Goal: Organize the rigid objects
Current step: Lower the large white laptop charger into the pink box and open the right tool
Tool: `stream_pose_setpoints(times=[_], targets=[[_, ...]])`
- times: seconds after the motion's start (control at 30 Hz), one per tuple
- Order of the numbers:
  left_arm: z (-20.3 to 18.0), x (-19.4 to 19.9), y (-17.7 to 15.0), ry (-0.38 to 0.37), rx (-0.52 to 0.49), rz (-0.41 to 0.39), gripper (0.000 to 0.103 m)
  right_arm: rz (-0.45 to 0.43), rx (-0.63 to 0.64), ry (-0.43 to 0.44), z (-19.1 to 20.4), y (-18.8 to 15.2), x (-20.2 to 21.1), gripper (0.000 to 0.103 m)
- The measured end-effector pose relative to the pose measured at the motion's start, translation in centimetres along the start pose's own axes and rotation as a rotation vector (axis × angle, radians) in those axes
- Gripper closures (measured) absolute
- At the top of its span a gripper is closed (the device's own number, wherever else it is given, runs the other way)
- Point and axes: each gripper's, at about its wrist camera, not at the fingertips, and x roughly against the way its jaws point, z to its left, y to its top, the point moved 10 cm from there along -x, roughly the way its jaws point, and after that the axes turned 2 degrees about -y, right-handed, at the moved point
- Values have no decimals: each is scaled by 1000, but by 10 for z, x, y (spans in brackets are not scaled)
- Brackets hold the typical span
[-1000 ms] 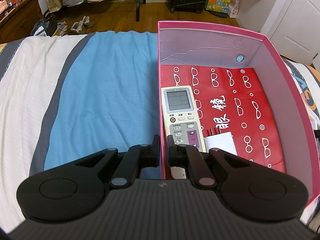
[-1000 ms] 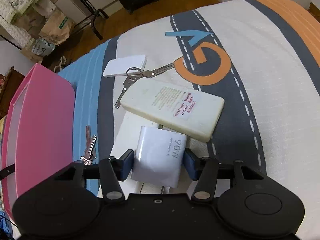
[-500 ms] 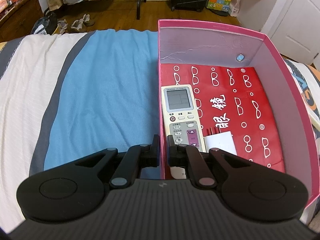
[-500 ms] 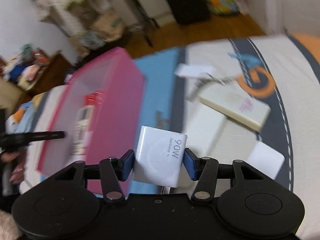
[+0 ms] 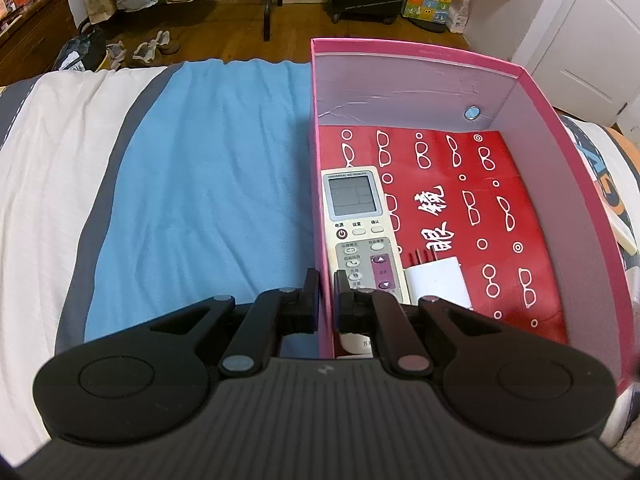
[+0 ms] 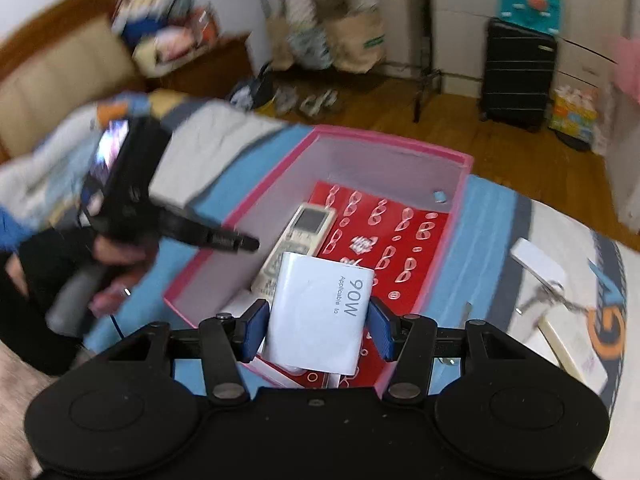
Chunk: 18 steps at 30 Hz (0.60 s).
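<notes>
My left gripper (image 5: pixel 326 290) is shut on the left wall of the pink box (image 5: pixel 318 200), one finger on each side of it. The box holds a white AC remote (image 5: pixel 356 220) and a white plug adapter (image 5: pixel 438 284) on a red printed sheet. My right gripper (image 6: pixel 316 332) is shut on a white 90W charger (image 6: pixel 320 312) and holds it above the near end of the pink box (image 6: pixel 444 264). The left gripper (image 6: pixel 224 240) also shows in the right wrist view at the box's left wall.
A white power bank (image 6: pixel 576 348), keys (image 6: pixel 552 298) and a small white card (image 6: pixel 538 260) lie on the bed right of the box. The striped bedspread (image 5: pixel 192 184) spreads left of the box. The bed's edge and a wooden floor lie beyond.
My right gripper has lifted the 90W charger off the bed and swung it left, from beside the power bank to above the pink box. The left gripper has stayed clamped on the box wall.
</notes>
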Motion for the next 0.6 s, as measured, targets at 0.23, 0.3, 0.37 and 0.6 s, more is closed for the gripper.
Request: stream_pose_setpoints(times=[0.23, 0.3, 0.37, 0.6], targets=[[2, 3, -3, -25, 7, -2, 97, 170, 117, -99, 8, -4, -46, 45], [2, 2, -3, -27, 10, -1, 97, 216, 141, -131, 11, -9, -54, 45], [3, 2, -2, -29, 11, -1, 97, 253, 179, -165, 14, -11, -59, 45], [3, 2, -3, -31, 14, -2, 97, 382, 213, -252, 7, -21, -83, 45]])
